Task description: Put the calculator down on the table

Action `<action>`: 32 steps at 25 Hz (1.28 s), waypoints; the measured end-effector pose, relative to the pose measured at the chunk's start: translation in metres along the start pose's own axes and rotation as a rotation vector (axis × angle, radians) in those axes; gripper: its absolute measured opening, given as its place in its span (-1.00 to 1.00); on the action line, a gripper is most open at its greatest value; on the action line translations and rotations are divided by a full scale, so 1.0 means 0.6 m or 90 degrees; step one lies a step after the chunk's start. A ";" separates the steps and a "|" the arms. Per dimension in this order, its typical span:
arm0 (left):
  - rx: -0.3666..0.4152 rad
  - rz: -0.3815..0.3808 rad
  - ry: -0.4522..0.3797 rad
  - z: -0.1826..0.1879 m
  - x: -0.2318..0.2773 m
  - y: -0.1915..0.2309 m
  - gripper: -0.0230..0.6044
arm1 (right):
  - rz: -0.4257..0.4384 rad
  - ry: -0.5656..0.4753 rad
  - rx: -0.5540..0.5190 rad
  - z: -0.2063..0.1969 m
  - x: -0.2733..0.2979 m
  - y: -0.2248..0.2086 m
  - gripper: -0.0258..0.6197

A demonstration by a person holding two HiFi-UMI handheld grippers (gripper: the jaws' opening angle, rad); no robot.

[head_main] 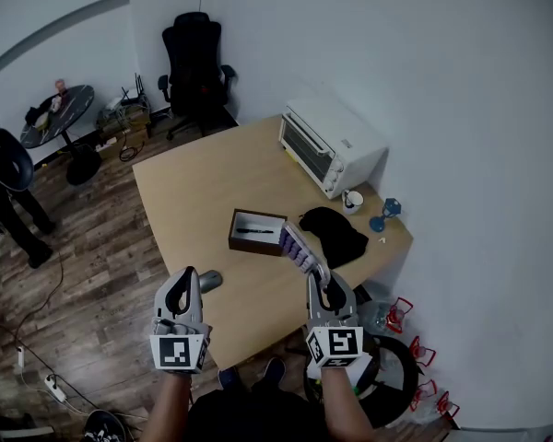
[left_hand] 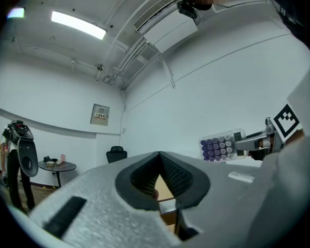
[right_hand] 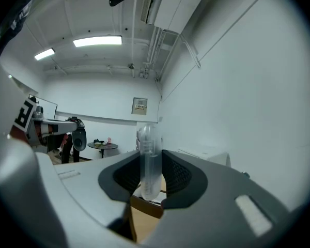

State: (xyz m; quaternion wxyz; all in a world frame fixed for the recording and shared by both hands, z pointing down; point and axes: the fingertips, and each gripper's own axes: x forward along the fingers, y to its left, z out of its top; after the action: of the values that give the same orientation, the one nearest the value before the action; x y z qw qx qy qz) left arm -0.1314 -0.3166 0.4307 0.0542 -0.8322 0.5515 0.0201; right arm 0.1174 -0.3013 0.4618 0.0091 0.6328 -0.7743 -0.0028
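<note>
The calculator, clear-cased with purple keys, hangs in the air over the near right part of the wooden table. My right gripper is shut on its near end. The right gripper view shows the calculator edge-on and upright, pinched between the two dark pads. From the left gripper view, the calculator shows its keys, with the right gripper behind it. My left gripper hovers at the table's near edge, jaws closed to a point with nothing between them.
On the table lie a dark open box with a pen, a black cloth, a white toaster oven, a mug and a blue object. A small grey thing sits by the left gripper. An office chair stands behind.
</note>
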 end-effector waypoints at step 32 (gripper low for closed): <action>-0.014 0.020 0.012 -0.023 0.023 -0.007 -0.94 | -0.104 0.129 0.985 -0.411 0.032 -0.055 -0.58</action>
State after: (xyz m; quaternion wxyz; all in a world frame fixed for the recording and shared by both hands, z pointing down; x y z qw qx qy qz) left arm -0.1222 -0.3291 0.4435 0.0397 -0.8241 0.5647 0.0191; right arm 0.1500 -0.3251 0.7082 -0.3636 0.5113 -0.5029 0.5945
